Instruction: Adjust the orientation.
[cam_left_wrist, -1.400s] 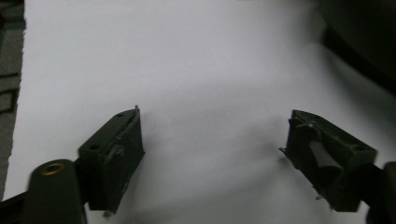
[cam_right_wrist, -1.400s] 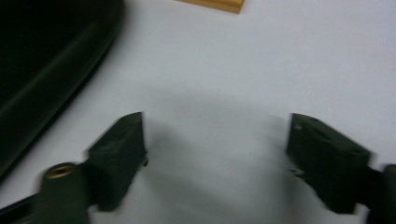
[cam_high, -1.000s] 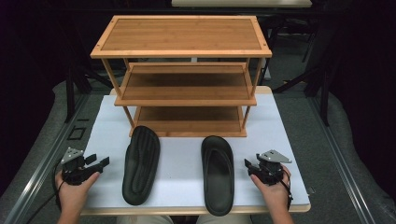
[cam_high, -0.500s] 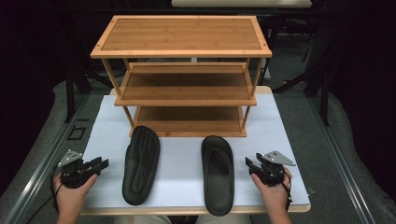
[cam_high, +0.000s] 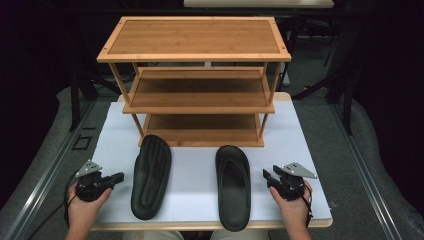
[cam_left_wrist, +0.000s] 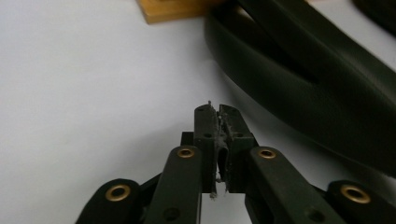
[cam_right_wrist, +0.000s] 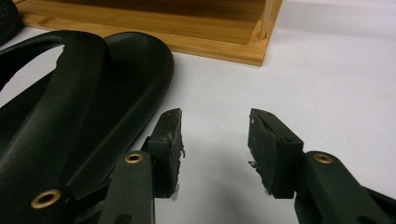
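Scanning from the left edge of the counter (cam_high: 305, 130), I find my left claw (cam_high: 118, 177) in the person's left hand (cam_high: 85, 202) at the near left corner. Its jaws have just been closing and now stand pressed together with nothing between them; the left gripper view shows the pads meeting over bare white surface. The claw points toward the left slipper (cam_high: 151, 176), which lies just beside it, apart from the tips.

That slipper lies sole up, its toe end near the front of the rack's bottom shelf. The wooden rack (cam_high: 195, 55) stands at the far middle of the counter, three shelves high.

The right slipper (cam_high: 232, 186) lies strap up, well apart from the left one, its heel at the near edge.

My right claw (cam_high: 266, 176) sits at the near right in the person's right hand (cam_high: 292, 202), pointing at the right slipper's side. Its jaws have just been closing but stand apart, gripping nothing; in the right gripper view the gap holds only white counter, with the slipper (cam_right_wrist: 70, 116) just beside the left jaw.
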